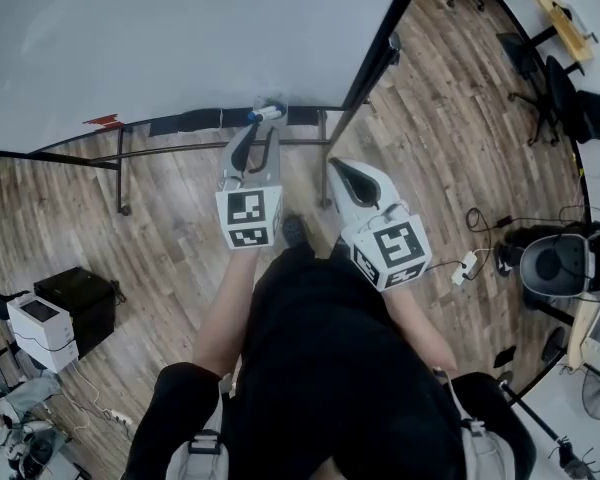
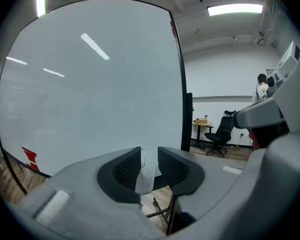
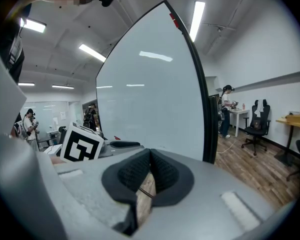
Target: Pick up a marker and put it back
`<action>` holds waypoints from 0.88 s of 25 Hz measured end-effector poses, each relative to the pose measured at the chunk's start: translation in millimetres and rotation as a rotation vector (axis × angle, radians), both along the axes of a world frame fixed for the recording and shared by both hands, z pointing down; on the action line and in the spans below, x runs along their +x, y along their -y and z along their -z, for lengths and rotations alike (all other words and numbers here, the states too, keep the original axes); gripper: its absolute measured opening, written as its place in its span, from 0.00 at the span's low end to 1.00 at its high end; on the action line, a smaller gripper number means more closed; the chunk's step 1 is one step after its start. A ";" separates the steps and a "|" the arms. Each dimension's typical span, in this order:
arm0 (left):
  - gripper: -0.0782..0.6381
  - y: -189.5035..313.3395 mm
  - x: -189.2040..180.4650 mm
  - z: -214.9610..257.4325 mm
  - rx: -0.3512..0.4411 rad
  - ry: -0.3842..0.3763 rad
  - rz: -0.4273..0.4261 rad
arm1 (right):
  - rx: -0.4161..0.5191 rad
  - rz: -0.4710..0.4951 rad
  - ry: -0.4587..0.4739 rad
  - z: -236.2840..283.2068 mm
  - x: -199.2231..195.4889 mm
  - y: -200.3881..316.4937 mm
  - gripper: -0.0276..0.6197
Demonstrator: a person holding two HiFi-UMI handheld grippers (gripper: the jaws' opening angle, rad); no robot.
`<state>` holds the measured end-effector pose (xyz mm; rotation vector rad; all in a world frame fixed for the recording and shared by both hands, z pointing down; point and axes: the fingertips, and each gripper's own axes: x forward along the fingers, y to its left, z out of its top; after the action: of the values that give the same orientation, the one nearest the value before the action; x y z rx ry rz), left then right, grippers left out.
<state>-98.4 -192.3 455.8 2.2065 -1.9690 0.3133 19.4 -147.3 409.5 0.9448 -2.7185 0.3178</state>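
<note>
Two grippers are held out in front of a whiteboard (image 1: 180, 38) that stands on a wooden floor (image 1: 430, 148). Far left in the head view, a black box (image 1: 80, 303) sits on the floor, well apart from the board's stand. Along the board's lower edge runs a dark ledge (image 1: 195, 121).

The left gripper (image 1: 265, 124) reaches up to that ledge, and its jaws pinch a marker (image 1: 267, 113), white-bodied with a blue end. The marker lies level with the ledge; whether it touches it cannot be told. In the left gripper view the ribbed pads (image 2: 126, 170) press on either side of the white barrel (image 2: 146, 176), with the board filling the background and an office chair (image 2: 220, 131) far behind on the right.

The right gripper (image 1: 342, 171) hangs lower and just right of the left one, short of the board. Its jaws are pressed together with nothing between them (image 3: 150, 168).
</note>
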 end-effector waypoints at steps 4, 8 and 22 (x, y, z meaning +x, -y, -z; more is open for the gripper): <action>0.26 -15.6 2.5 8.3 0.013 0.010 0.048 | 0.009 0.050 0.012 5.8 4.4 -9.1 0.05; 0.25 -33.7 14.1 13.6 0.010 0.012 0.098 | 0.019 0.093 0.023 13.9 18.6 -16.8 0.05; 0.19 -123.5 98.1 37.7 0.033 0.008 0.204 | 0.028 0.202 0.054 24.5 96.5 -72.5 0.05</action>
<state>-0.3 -68.8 418.1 2.0026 -2.1946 0.2635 115.9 -74.8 384.9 0.6686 -2.8441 0.2710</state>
